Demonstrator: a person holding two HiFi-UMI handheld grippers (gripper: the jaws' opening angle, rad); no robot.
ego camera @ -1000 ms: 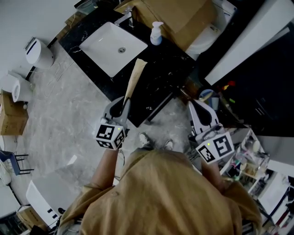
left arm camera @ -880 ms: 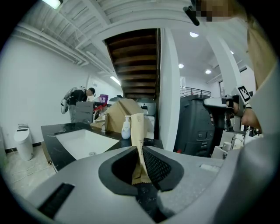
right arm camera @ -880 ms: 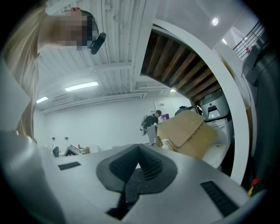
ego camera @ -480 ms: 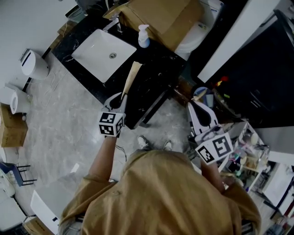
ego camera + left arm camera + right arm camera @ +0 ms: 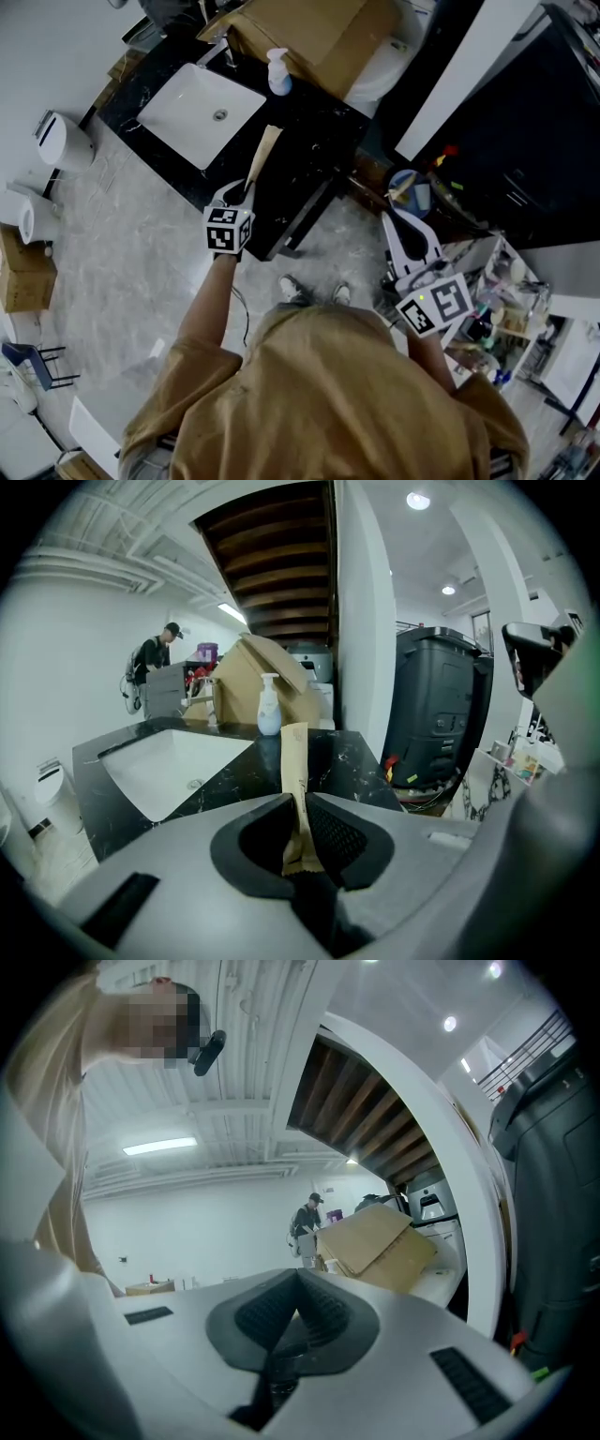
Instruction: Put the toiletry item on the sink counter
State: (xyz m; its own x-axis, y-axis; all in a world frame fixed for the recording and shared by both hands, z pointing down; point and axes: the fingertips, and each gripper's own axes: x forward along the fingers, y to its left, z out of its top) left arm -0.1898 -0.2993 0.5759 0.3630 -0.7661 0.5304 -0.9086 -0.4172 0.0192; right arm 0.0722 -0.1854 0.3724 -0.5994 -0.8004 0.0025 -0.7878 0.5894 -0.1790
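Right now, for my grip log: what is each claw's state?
Left claw: closed on the tan paper packet.
Right claw: closed, empty.

Paper: the toiletry item (image 5: 294,761) is a flat tan kraft sleeve, matt, a bit creased at its lower end. Shell of the left tongs (image 5: 298,803) is matt grey plastic, with black rubbery pads (image 5: 339,834) in a fine cross-hatch texture; the right tongs (image 5: 298,1286) have the same finish. The desk (image 5: 314,141) is black stone with white veins, polished and glossy. The sink (image 5: 183,108) is white, smooth, glazed. Pale translucent plastic soap bottle (image 5: 278,73). Plain brown matt cardboard box (image 5: 300,33). The floor (image 5: 141,253) is grey marbled, smooth. Person's top (image 5: 337,403) – tan cloth, matt.
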